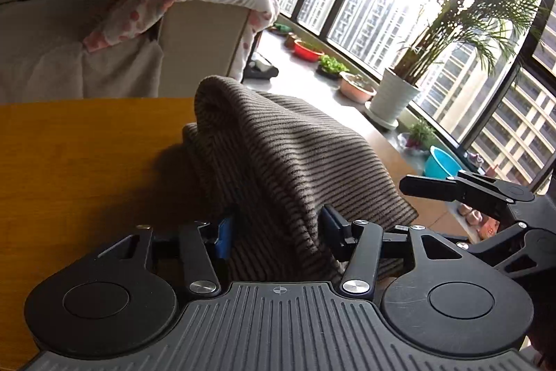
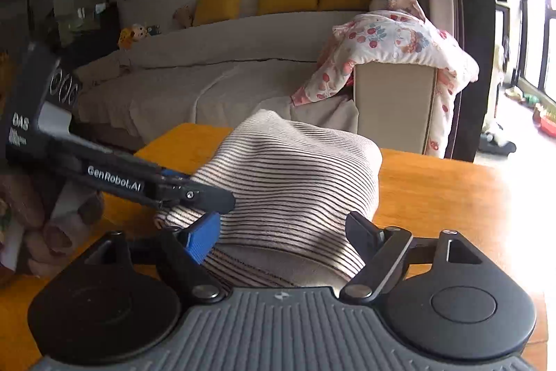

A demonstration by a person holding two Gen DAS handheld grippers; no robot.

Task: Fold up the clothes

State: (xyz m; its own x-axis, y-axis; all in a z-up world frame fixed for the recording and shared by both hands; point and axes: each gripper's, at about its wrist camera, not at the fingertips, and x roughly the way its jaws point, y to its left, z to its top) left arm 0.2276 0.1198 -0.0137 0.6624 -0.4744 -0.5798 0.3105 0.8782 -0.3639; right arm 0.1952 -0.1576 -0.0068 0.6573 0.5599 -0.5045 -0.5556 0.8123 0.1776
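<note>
A beige garment with thin dark stripes [image 1: 278,155] is bunched up over the orange wooden table [image 1: 80,162]. My left gripper [image 1: 276,228] has its blue-padded fingers set wide apart with a fold of the garment between them. My right gripper [image 2: 285,232] is likewise wide apart around the garment [image 2: 292,169], which is draped between its fingers. The right gripper shows at the right edge of the left wrist view [image 1: 462,190]. The left gripper shows at the left of the right wrist view [image 2: 194,193], close against the cloth. Whether either pair of pads grips the cloth is hidden.
A beige sofa [image 2: 208,82] with a floral quilt [image 2: 392,40] over its armrest stands behind the table [image 2: 444,190]. Potted plants [image 1: 396,93] and a blue basin [image 1: 441,162] line the windowsill. Rolled cloths [image 2: 59,232] lie at the table's left.
</note>
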